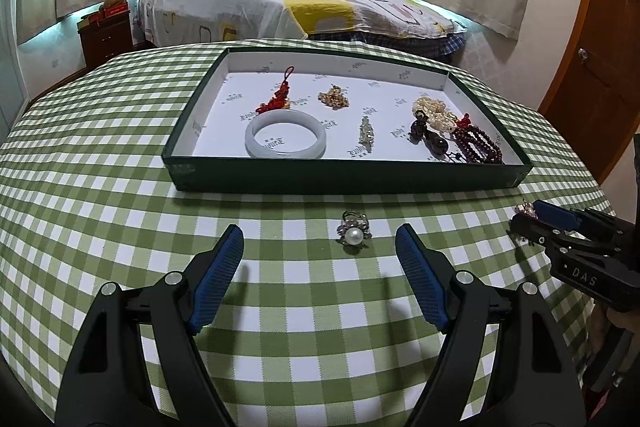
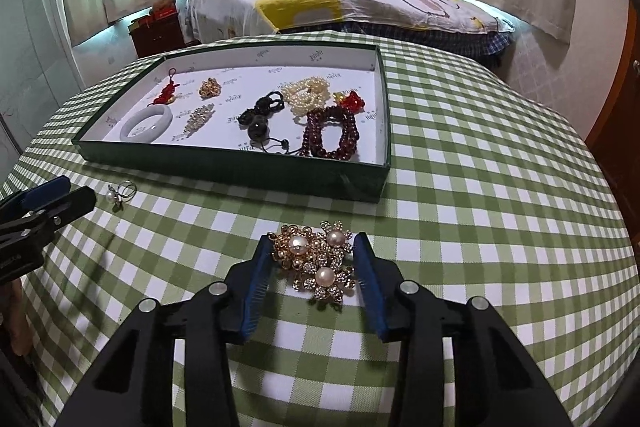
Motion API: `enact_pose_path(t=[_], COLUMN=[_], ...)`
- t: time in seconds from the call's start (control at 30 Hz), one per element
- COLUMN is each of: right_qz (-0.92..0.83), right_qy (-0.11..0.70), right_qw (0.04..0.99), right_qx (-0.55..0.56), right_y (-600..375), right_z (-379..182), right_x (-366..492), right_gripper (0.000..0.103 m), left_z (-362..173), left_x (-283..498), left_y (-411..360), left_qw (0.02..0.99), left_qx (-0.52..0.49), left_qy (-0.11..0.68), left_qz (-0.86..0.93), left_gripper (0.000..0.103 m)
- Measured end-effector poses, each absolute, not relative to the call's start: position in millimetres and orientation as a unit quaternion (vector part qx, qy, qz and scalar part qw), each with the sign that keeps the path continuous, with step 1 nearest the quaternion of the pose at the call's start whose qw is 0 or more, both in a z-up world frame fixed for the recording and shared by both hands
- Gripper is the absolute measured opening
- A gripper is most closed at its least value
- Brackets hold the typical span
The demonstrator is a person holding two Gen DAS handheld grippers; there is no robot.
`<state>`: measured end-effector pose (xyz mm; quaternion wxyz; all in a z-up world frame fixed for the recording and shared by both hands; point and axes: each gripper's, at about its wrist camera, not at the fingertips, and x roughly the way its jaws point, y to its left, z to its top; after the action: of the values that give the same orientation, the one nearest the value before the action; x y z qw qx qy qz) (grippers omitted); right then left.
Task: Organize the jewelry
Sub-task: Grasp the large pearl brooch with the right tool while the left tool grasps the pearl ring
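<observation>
A green tray with white lining (image 1: 348, 183) (image 2: 240, 169) sits on the checked table and holds a pale jade bangle (image 1: 285, 139), a red knot charm (image 1: 278, 95), gold and silver brooches, pearls and dark red beads (image 2: 330, 135). A pearl ring (image 1: 354, 229) (image 2: 120, 191) lies on the cloth in front of the tray, just ahead of my open, empty left gripper (image 1: 320, 247). My right gripper (image 2: 314, 257) brackets a gold brooch with three pearls (image 2: 316, 261) that lies on the cloth; both pads look to touch its edges.
The green checked tablecloth (image 1: 120, 207) covers a round table that drops off at the right edge. A bed (image 1: 280, 7) and a nightstand (image 1: 106, 37) stand beyond it. The right gripper shows at the right edge of the left wrist view (image 1: 528, 217).
</observation>
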<state>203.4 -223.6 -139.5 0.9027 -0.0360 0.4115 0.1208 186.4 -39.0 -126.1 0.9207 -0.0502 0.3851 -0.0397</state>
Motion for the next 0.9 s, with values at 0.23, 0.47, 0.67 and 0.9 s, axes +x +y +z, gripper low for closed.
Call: enact_pose_path(t=[0.23, 0.47, 0.67, 0.9], right_qz=[0.130, 0.134, 0.137, 0.137], right_qy=[0.412, 0.416, 0.419, 0.419], right_qw=[0.902, 0.899, 0.897, 0.897], right_qx=[-0.029, -0.017, -0.012, -0.012], right_y=[-225, -230, -231, -231], right_z=[-138, -139, -141, -141], right_x=[202, 205, 206, 207], right_gripper=[0.042, 0.042, 0.042, 0.042], left_z=[-128, -138, -139, -137], left_x=[198, 207, 210, 208], left_y=[-48, -55, -57, -56], left_qw=[0.915, 0.903, 0.899, 0.902], left_qx=[-0.045, -0.047, -0.049, -0.053], left_qy=[0.399, 0.422, 0.428, 0.421], left_qz=[-0.049, -0.065, -0.077, -0.082], left_gripper=[0.063, 0.039, 0.021, 0.021])
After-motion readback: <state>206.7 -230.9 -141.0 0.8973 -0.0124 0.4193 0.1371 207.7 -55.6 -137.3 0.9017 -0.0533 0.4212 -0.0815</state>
